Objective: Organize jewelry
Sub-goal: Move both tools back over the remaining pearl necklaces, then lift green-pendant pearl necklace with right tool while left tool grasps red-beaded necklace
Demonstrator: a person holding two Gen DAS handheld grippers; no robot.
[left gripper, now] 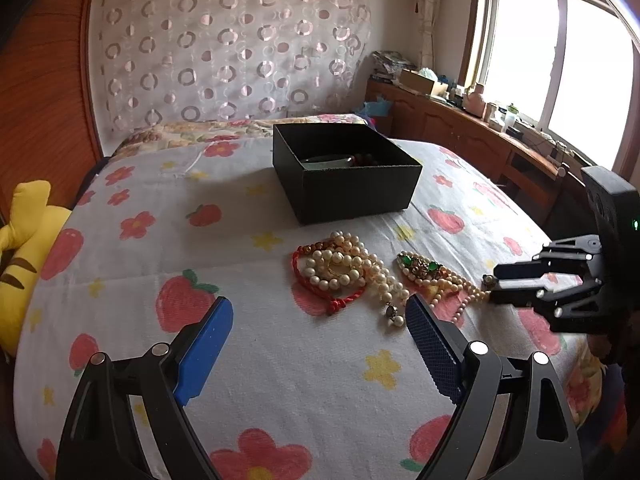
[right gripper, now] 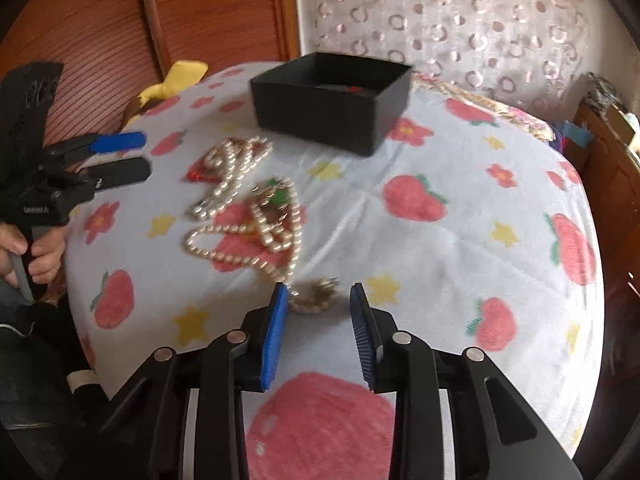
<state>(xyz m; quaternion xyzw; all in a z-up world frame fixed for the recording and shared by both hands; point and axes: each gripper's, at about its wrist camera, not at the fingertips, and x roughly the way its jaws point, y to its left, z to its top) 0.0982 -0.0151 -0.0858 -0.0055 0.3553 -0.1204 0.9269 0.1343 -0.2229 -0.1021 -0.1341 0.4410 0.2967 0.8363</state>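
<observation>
A black open box (left gripper: 347, 174) stands on the flowered bedspread (left gripper: 240, 248), with some dark and red pieces inside; it also shows in the right wrist view (right gripper: 332, 102). Near it lie a large pearl necklace (left gripper: 356, 270) on a red cord (left gripper: 340, 300), and a thin pearl necklace with green stones (left gripper: 424, 266). In the right wrist view the thin pearl necklace (right gripper: 256, 232) trails to a small gold clump (right gripper: 316, 298). My left gripper (left gripper: 320, 320) is open and empty, just short of the pearls. My right gripper (right gripper: 320, 300) is open around the gold clump.
A yellow plush toy (left gripper: 24, 248) lies at the bed's left edge. A wooden headboard wall (left gripper: 40, 92) is on the left. A cluttered wooden sideboard (left gripper: 472, 120) runs under the window at the right. A patterned curtain (left gripper: 228, 48) hangs behind the bed.
</observation>
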